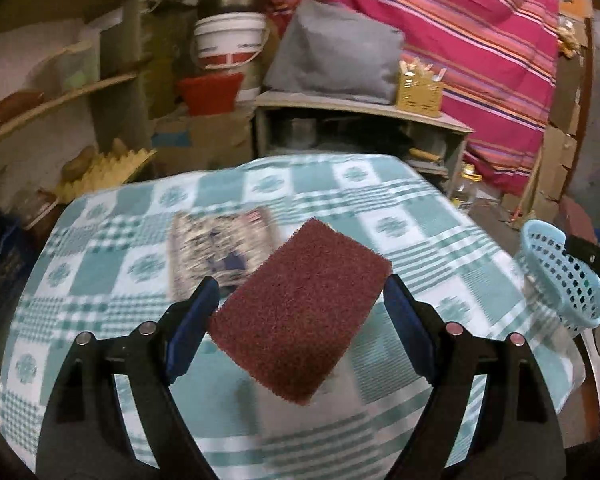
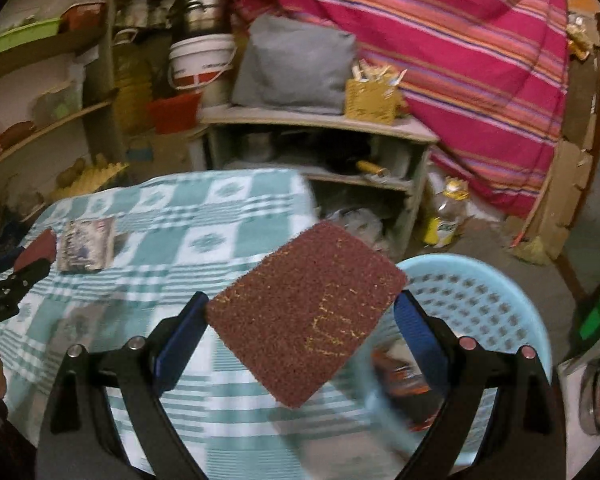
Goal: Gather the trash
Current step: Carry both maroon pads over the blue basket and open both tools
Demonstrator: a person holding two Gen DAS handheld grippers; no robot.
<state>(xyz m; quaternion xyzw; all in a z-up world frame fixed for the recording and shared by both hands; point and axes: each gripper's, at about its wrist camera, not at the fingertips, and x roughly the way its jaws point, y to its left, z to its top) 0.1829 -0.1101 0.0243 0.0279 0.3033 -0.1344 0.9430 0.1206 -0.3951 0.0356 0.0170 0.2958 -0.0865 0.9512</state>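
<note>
Scouring pads are what both hands have right now: the left hand-held gripper (image 1: 302,300) is clamped on a maroon scouring pad (image 1: 300,312) held tilted above the bench (image 1: 100,320) with its teal checked cloth, and the right hand-held gripper (image 2: 302,312) grips a second maroon pad (image 2: 306,316), this one flecked with yellow, between the bench edge and the light blue basket (image 2: 480,300). A printed wrapper (image 1: 220,252) lies flat on the cloth, well apart from the basket, which already has some orange and dark packaging (image 2: 404,380) in it.
</note>
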